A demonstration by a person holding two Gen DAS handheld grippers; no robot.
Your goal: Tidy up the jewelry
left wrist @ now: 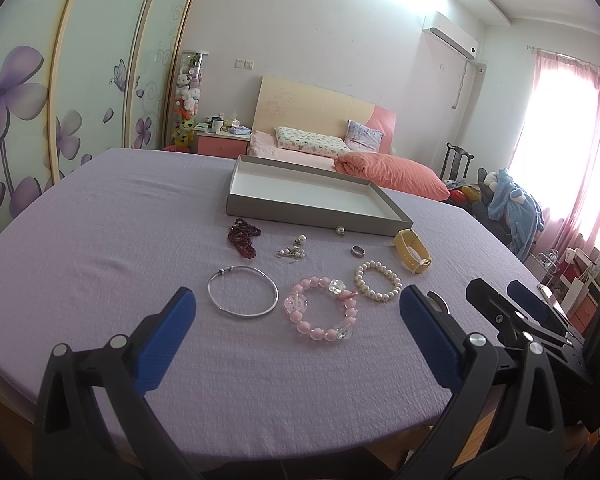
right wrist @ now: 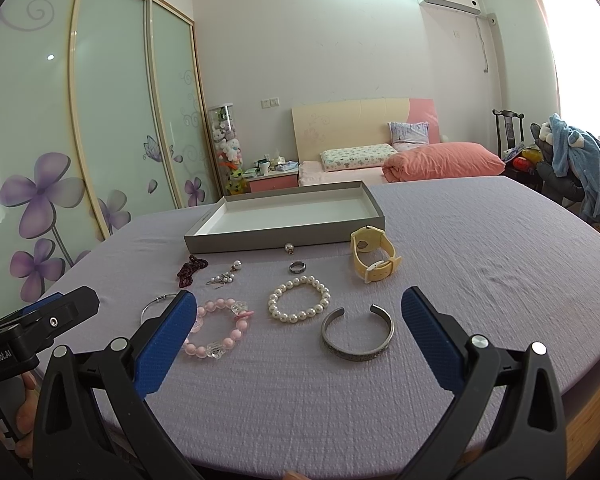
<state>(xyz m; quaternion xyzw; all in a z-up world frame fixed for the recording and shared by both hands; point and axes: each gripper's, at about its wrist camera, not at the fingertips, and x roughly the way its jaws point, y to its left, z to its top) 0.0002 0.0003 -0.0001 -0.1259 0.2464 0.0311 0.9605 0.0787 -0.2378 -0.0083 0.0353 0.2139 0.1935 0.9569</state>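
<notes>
Both grippers hover low over a table [right wrist: 480, 248] draped in a lilac cloth, each with its 2 blue-padded fingers spread wide and holding nothing. The left gripper [left wrist: 298, 316] faces a thin silver bangle [left wrist: 243, 296] and a pink bead bracelet [left wrist: 322, 309] lying side by side. The right gripper [right wrist: 296, 320] frames an open silver cuff [right wrist: 358, 334], with a pearl bracelet [right wrist: 299, 299] just beyond it. Farther back lie a dark red bead strand [right wrist: 188, 270], a small cluster of pearl earrings [right wrist: 226, 276], a silver ring [right wrist: 297, 267] and a yellow watch [right wrist: 374, 254] (standing on its edge). A single pearl stud [right wrist: 288, 247] sits against the front wall of the shallow grey tray [right wrist: 260, 240], whose white inside holds no jewelry.
</notes>
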